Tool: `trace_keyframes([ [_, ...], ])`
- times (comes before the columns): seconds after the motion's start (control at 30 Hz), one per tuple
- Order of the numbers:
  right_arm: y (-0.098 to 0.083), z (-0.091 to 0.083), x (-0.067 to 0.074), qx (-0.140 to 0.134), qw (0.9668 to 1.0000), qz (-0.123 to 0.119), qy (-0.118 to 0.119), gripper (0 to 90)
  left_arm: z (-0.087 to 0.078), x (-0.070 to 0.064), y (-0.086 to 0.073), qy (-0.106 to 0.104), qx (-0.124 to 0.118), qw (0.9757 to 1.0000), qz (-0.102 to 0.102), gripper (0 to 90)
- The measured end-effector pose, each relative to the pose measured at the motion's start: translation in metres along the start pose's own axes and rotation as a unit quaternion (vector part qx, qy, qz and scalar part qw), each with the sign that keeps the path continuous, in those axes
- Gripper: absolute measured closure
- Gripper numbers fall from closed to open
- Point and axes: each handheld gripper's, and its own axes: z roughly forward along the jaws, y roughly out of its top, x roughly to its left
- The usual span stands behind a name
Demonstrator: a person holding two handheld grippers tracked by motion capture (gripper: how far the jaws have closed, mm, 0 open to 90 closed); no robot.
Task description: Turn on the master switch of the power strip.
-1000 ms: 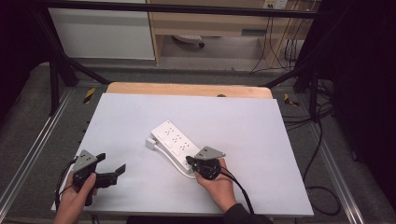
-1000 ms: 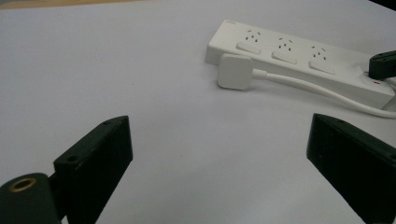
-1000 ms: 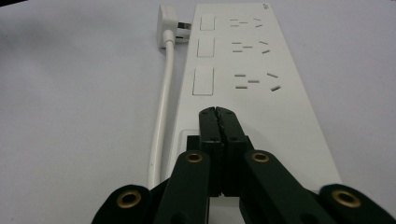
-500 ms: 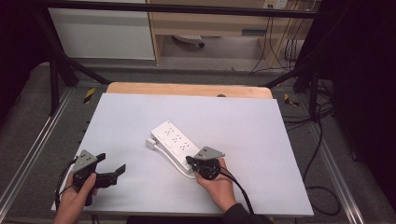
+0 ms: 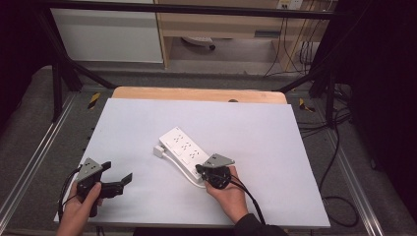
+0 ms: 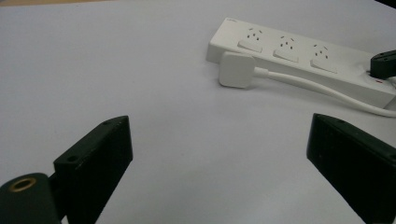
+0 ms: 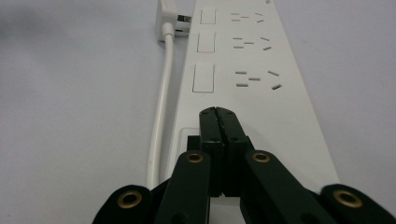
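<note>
No readable writing on the white plastic three-outlet power strip (image 5: pixel 186 154), lying diagonally mid-table on the white table sheet (image 5: pixel 255 128). My right gripper (image 7: pixel 218 114) has its jaws pressed together, tips resting on the strip's near end. My left gripper (image 6: pixel 217 154) gapes wide, holding nothing, near left. Its view shows the white plug (image 6: pixel 236 70) lying beside the strip.
</note>
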Motion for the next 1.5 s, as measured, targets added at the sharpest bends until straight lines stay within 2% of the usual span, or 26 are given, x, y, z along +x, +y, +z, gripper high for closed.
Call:
trace_keyframes([
  [0.23, 0.0001, 0.0, -0.0029, -0.001, 0.9998, 0.015, 0.009, 90.0, 0.0005, 0.0005, -0.0004, 0.0, 0.002, 1.0, 0.0, 7.0],
  [1.5, -0.0006, -0.0015, -0.0058, -0.007, 0.9994, 0.031, 0.016, 90.0, 0.0004, 0.0005, -0.0004, 0.001, 0.002, 1.0, 0.002, 7.0],
])
